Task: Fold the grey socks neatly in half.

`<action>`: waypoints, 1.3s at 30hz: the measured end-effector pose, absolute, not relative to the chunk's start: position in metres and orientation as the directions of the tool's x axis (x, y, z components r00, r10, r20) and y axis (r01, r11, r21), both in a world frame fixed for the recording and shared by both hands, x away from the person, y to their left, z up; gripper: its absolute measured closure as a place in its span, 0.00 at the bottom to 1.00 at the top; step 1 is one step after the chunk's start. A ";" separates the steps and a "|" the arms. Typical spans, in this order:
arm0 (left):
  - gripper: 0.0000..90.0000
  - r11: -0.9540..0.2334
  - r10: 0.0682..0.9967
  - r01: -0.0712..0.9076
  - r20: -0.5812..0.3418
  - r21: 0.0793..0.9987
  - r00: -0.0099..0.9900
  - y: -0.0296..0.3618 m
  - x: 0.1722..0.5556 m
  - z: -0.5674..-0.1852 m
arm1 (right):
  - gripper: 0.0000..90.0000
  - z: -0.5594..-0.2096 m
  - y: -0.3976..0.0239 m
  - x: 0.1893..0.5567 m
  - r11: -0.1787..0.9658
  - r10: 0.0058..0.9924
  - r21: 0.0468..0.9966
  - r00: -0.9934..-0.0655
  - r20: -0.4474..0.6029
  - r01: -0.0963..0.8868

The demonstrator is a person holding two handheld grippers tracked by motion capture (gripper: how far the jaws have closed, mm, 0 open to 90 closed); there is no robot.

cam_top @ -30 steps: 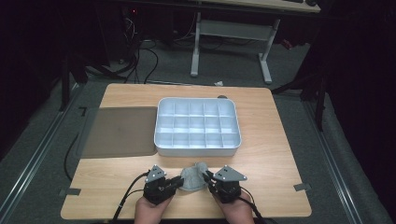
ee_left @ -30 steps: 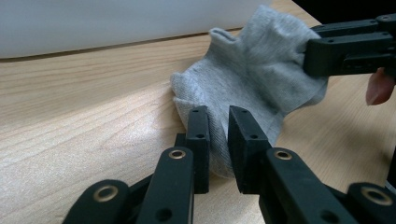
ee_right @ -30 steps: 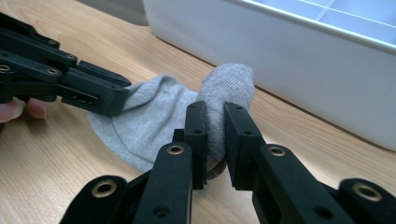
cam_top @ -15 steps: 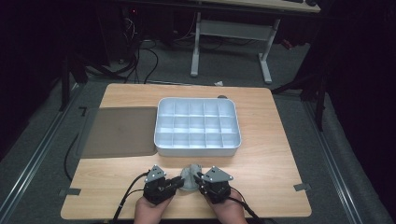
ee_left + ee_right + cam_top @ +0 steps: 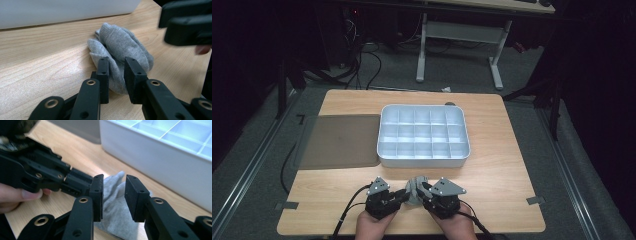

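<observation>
In the high view the grey sock is largely covered by the two grippers, its shape unreadable. In the left gripper view the white tray is cut off by the top edge. The sock's near end is hidden behind the pads in the right gripper view.

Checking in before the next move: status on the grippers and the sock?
Both hand-held grippers just opening, jaws apart. Grey sock bundled on table. Tray beyond, nothing blocking.
</observation>
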State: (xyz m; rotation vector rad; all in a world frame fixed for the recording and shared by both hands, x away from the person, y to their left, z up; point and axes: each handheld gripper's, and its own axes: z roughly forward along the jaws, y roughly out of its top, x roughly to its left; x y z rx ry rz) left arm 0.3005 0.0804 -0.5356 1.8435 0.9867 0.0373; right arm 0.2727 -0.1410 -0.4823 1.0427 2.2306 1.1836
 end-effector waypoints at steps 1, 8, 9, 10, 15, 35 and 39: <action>0.81 -0.165 0.638 0.607 -0.385 0.777 0.667 0.080 0.300 -0.536 | 0.77 -0.483 -0.145 0.272 0.355 0.774 0.828 -0.633 -0.001 0.434; 0.74 -0.158 0.611 0.618 -0.415 0.770 0.674 0.084 0.301 -0.534 | 0.75 -0.501 -0.143 0.274 0.345 0.775 0.799 -0.630 0.055 0.493; 0.74 -0.107 0.590 0.619 -0.451 0.778 0.669 0.097 0.300 -0.527 | 0.75 -0.505 -0.142 0.275 0.342 0.773 0.793 -0.631 0.067 0.504; 0.74 -0.087 0.590 0.611 -0.454 0.787 0.668 0.104 0.299 -0.523 | 0.76 -0.505 -0.142 0.276 0.341 0.771 0.795 -0.633 0.070 0.503; 0.86 -0.199 0.667 0.632 -0.369 0.749 0.647 0.104 0.301 -0.531 | 0.76 -0.504 -0.144 0.278 0.332 0.774 0.799 -0.629 0.072 0.500; 0.90 -0.324 0.672 0.589 -0.258 0.740 0.694 0.074 0.308 -0.533 | 0.98 -0.515 -0.136 0.290 0.374 0.753 0.765 -0.653 0.079 0.524; 0.90 -0.330 0.672 0.589 -0.254 0.738 0.696 0.073 0.308 -0.534 | 0.99 -0.507 -0.131 0.287 0.396 0.731 0.780 -0.681 0.052 0.484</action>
